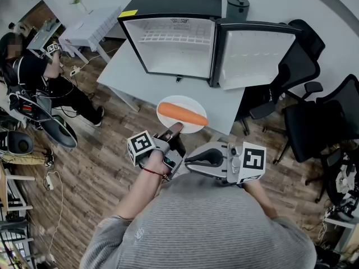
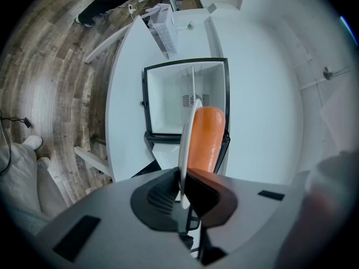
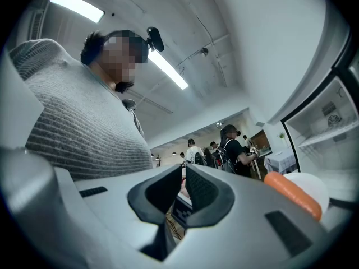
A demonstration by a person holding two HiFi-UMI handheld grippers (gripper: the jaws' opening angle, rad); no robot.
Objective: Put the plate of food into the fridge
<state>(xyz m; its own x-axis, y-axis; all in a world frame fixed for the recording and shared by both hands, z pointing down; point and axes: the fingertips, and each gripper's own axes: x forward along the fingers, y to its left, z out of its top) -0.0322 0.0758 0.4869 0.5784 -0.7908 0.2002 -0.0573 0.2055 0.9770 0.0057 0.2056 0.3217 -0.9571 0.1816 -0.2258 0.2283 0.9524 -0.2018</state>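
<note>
White round plate (image 1: 168, 102) with long orange food (image 1: 182, 115), short of open black fridge (image 1: 174, 43): left gripper (image 1: 175, 129) clamps rim only (right gripper (image 1: 190, 161) closed, empty); tilting could spill it.

The person wears a grey knitted sweater (image 1: 207, 223) ribbed in fine darker stripes, and a thin red band (image 1: 152, 171) circles the left wrist. The left gripper (image 1: 174, 130) and right gripper (image 1: 189, 161) have smooth light-grey shells, with dark, textured jaw pads (image 2: 160, 198) set in black surrounds and small black rectangular insets. Each carries a white cube (image 1: 141, 146) printed with black square markers.
</note>
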